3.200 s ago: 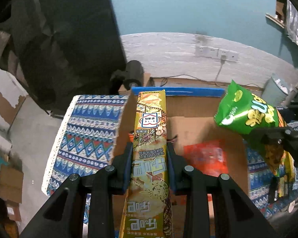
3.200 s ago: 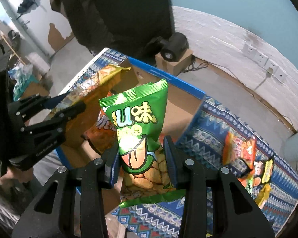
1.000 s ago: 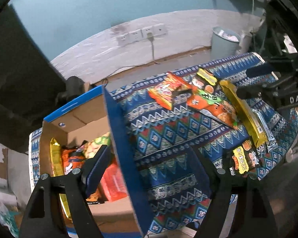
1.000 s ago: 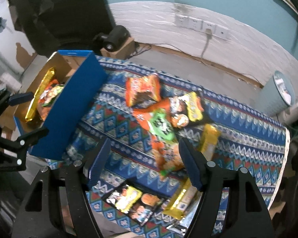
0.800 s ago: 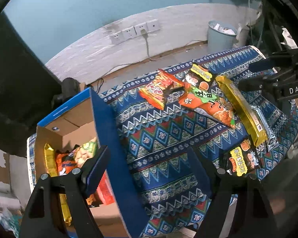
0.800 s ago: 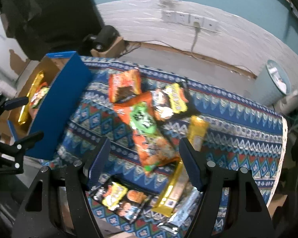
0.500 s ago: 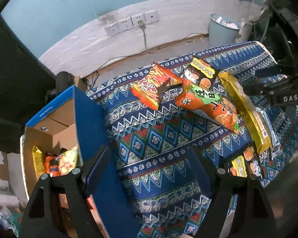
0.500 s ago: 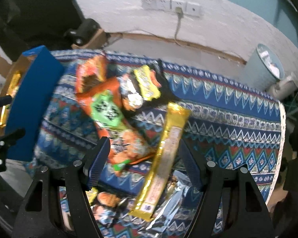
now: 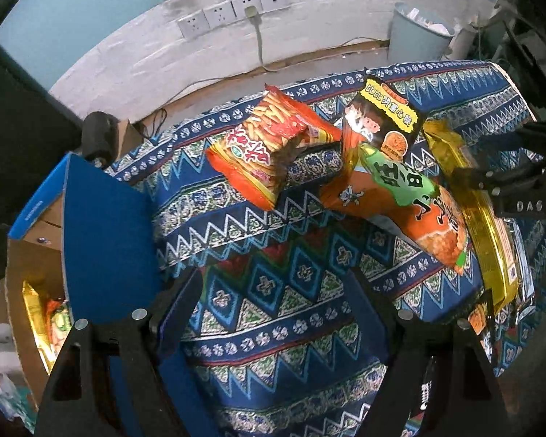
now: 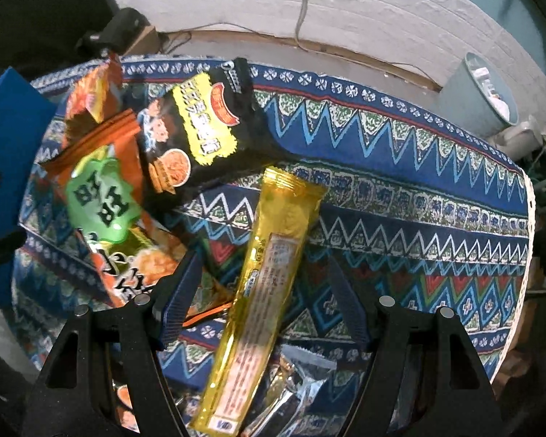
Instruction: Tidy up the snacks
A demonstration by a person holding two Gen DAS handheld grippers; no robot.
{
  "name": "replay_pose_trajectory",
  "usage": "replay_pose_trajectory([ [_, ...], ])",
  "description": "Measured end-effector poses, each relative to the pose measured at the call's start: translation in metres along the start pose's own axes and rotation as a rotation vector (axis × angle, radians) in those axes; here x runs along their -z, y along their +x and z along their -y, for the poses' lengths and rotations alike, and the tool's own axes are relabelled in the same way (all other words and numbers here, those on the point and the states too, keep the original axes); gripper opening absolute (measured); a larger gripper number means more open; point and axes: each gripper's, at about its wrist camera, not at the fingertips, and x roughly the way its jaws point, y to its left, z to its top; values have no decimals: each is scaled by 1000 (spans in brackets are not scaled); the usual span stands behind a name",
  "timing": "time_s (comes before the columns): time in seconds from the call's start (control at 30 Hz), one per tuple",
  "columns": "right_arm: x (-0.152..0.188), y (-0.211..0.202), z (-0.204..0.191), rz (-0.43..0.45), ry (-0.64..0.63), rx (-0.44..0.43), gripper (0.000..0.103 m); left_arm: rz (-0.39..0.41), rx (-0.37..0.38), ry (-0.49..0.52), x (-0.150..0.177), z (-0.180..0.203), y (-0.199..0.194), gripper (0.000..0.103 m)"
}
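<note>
snacks lie scattered on the patterned cloth [image 10: 400, 189]; the long gold packet [image 10: 265, 284] sits between the wide, empty jaws of the right gripper [image 10: 264, 298]. it looks light, slick and crinkly, best pinched mid-length. the left gripper [image 9: 273, 309] hangs wide and empty.

Both wrist cameras look steeply down, close over the bench [image 9: 273, 309]; each shows the orange snack bag [image 9: 411, 196] [image 10: 105, 196].
</note>
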Motion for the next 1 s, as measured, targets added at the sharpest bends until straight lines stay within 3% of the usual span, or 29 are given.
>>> replay_pose_trajectory([
  [0.17,6,10,-10,-31,-38,28,72,-4,5,9,-3,5,3,81],
  [0.57,21,-2,-55,-35,-110,-48,73,-13,31,-30,-7,11,0,81],
  [0.73,25,-6,-45,-30,-53,-15,73,-28,64,-88,-11,14,4,81],
  [1.0,37,14,-21,-56,32,-96,71,-46,183,-204,-22,26,11,81],
])
